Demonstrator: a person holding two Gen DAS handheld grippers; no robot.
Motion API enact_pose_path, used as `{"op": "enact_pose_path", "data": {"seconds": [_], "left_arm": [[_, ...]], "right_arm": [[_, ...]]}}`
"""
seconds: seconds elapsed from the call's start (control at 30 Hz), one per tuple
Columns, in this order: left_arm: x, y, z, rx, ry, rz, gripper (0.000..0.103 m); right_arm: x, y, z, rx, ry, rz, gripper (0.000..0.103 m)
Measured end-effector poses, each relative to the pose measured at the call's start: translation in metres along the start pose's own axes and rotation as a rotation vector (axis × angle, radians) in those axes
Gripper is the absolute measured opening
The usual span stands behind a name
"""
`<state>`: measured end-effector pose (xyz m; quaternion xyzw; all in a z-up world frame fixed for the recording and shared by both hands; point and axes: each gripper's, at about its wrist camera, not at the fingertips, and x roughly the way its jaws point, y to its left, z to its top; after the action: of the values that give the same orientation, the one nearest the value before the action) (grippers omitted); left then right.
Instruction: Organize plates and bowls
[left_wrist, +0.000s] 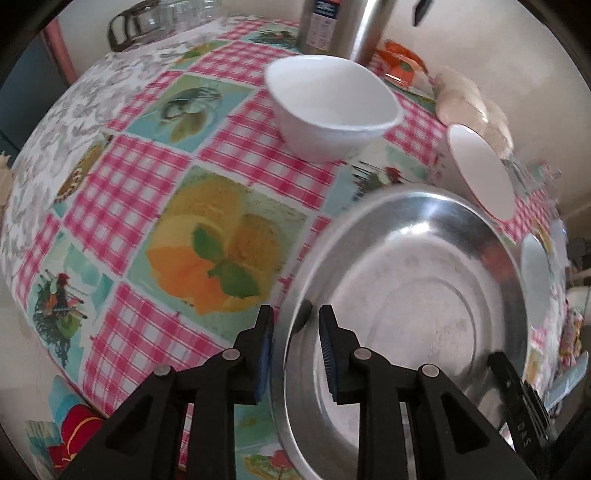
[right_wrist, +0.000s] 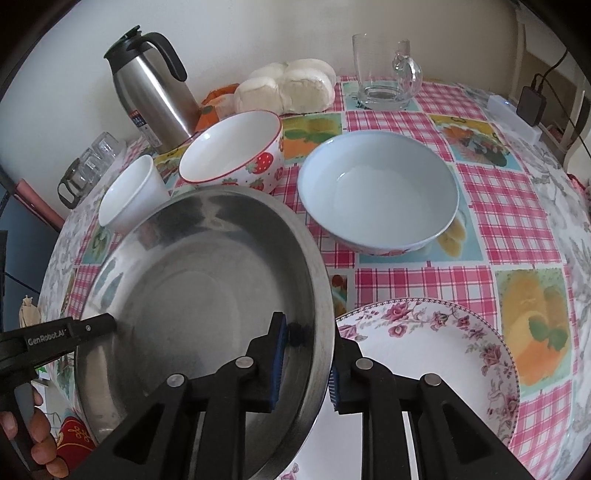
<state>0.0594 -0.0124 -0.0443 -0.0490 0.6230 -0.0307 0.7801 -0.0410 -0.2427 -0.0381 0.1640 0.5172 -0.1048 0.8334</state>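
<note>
A large steel bowl (left_wrist: 406, 295) (right_wrist: 192, 295) sits low over the checked tablecloth, and in the right wrist view it covers the left edge of a floral plate (right_wrist: 424, 350). My left gripper (left_wrist: 295, 312) straddles the bowl's left rim, with a small gap showing beside each blue pad. My right gripper (right_wrist: 308, 332) straddles the right rim, one pad inside and one outside, slightly apart from the wall. Behind stand a small white bowl (left_wrist: 332, 103) (right_wrist: 129, 192), a strawberry-patterned bowl (right_wrist: 229, 147) (left_wrist: 480, 170) and a wide pale blue bowl (right_wrist: 376, 192).
At the back are a steel thermos (right_wrist: 155, 92), bread rolls (right_wrist: 288, 85), a glass mug (right_wrist: 384, 70) and a rack of small glasses (right_wrist: 88, 166). A charger (right_wrist: 532, 99) lies at the far right edge. A person's hand (right_wrist: 40, 435) holds the left gripper's handle.
</note>
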Motion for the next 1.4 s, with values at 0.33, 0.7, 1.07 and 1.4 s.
{"op": "enact_pose_path", "data": {"seconds": [0.33, 0.7, 1.07, 1.4], "left_arm": [[0.001, 0.005, 0.003, -0.028, -0.006, -0.027, 0.028], [-0.004, 0.01, 0.003, -0.056, -0.019, -0.029, 0.028], [0.001, 0.005, 0.002, -0.04, -0.001, -0.013, 0.028], [-0.009, 0.004, 0.006, -0.045, -0.032, -0.035, 0.028]], "right_arm": [[0.003, 0.001, -0.001, -0.016, 0.013, -0.026, 0.025], [0.003, -0.002, -0.001, 0.005, 0.012, -0.019, 0.027], [0.004, -0.002, -0.001, 0.008, 0.012, -0.018, 0.029], [-0.001, -0.005, 0.0, 0.022, -0.001, -0.042, 0.032]]}}
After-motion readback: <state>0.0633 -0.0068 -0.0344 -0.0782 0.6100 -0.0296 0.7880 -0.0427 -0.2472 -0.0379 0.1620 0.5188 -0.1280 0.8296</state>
